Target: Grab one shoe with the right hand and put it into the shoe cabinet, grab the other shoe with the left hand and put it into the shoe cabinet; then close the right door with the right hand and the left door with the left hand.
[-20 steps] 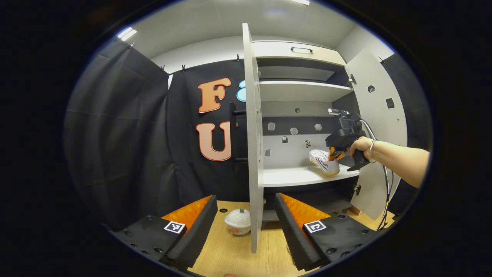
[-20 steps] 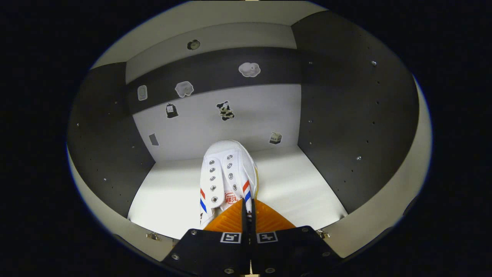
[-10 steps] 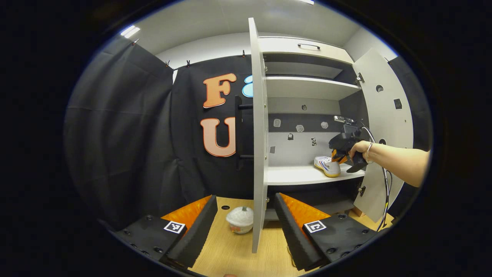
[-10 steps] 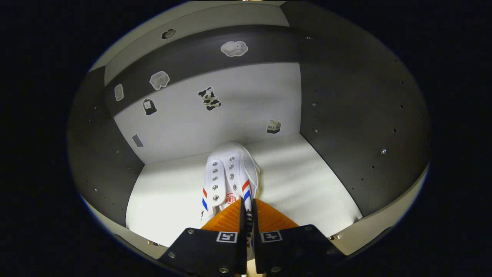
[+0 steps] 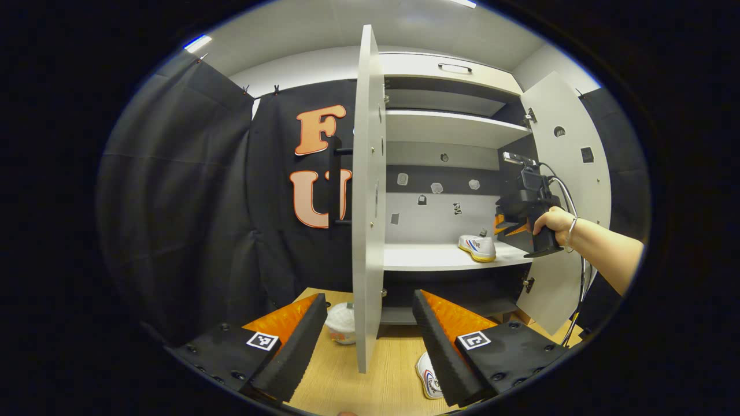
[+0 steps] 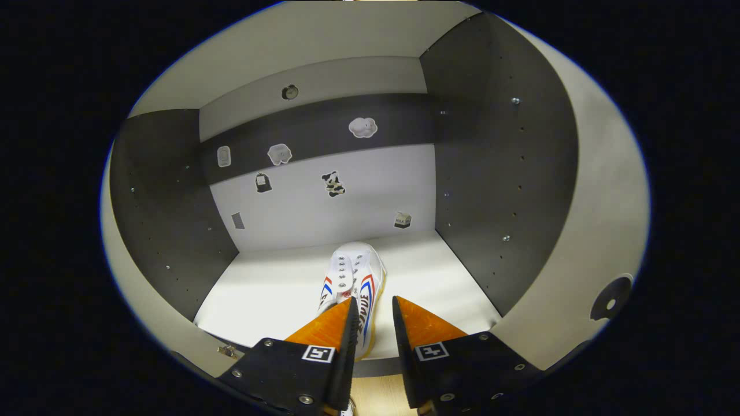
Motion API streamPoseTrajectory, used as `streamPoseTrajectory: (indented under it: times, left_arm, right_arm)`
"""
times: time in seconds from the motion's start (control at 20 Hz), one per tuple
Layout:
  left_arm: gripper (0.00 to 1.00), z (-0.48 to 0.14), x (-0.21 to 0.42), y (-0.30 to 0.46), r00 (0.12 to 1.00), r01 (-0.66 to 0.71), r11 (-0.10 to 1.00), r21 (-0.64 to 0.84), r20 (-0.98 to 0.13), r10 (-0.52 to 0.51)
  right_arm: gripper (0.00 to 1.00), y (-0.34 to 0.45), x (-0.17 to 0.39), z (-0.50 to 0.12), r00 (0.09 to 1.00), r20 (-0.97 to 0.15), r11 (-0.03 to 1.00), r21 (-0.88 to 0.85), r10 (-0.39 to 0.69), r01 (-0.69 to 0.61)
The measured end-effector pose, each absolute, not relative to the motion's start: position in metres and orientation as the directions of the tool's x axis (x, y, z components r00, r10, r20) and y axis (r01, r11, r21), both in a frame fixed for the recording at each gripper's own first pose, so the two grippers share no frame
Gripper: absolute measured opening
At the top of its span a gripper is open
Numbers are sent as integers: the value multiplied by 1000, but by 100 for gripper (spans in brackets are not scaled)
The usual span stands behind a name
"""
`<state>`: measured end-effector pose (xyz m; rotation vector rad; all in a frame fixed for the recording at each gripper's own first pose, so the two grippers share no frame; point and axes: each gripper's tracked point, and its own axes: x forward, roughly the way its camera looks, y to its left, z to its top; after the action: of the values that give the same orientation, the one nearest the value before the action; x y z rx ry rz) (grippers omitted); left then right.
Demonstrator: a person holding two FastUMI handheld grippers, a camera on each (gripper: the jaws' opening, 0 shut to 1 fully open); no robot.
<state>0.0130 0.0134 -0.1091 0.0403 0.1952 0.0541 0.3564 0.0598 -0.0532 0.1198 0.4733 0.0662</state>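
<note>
A white shoe point(image 6: 354, 276) with red and blue stripes rests on the cabinet's white shelf point(image 6: 272, 289), toe toward the back wall. My right gripper point(image 6: 373, 301) stands open just behind its heel, not touching it. In the left gripper view that shoe point(image 5: 477, 247) lies on the shelf with the right gripper point(image 5: 498, 222), held by a hand, just to its right. The second white shoe point(image 5: 428, 375) lies on the wooden surface, partly behind a finger of my open left gripper point(image 5: 369, 297). The left door point(image 5: 367, 202) stands edge-on; the right door point(image 5: 569, 173) is swung wide.
A white lidded cup point(image 5: 341, 322) sits on the wood point(image 5: 381, 387) by the left door's foot. Above the shoe's shelf are another shelf point(image 5: 451, 128) and a drawer point(image 5: 451, 68). Stickers dot the back wall point(image 6: 329, 196). A cable point(image 5: 581, 289) hangs from the right gripper.
The right gripper has opened, let go of the shoe and drawn back a little; the shoe now rests on the shelf. The left gripper view has shifted, bringing the second shoe into sight.
</note>
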Motion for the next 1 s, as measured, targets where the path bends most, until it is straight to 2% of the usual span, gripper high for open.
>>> streamPoseTrajectory:
  times: [0.15, 0.2, 0.3, 0.5, 0.75, 0.95, 1.0]
  left_arm:
    - [96, -121, 11, 5, 976, -39, 998, 51, -212, 49]
    - [96, -126, 10, 0, 975, -33, 998, 50, -219, 43]
    - [99, -141, 12, -6, 968, -21, 998, 56, -247, 34]
    - [97, -172, 20, -21, 961, -7, 999, 47, -276, 20]
    - [97, -235, 30, -39, 927, 9, 1000, 13, -374, -3]
    - [99, -288, 36, -58, 897, 43, 999, 5, -441, -37]
    - [97, -301, 38, -62, 887, 50, 999, 1, -459, -43]
  right_arm:
    - [46, 55, 316, -34, 917, -382, 990, 125, 115, -72]
    - [44, 53, 301, -29, 925, -359, 989, 122, 120, -81]
    - [62, 47, 275, -22, 940, -318, 990, 109, 124, -93]
    - [78, 34, 224, -13, 963, -243, 992, 67, 120, -107]
    - [92, 29, 164, -14, 964, -218, 988, 68, 150, -138]
    - [92, 22, 129, -14, 968, -201, 987, 74, 151, -139]
    - [92, 20, 121, -15, 968, -198, 987, 75, 151, -139]
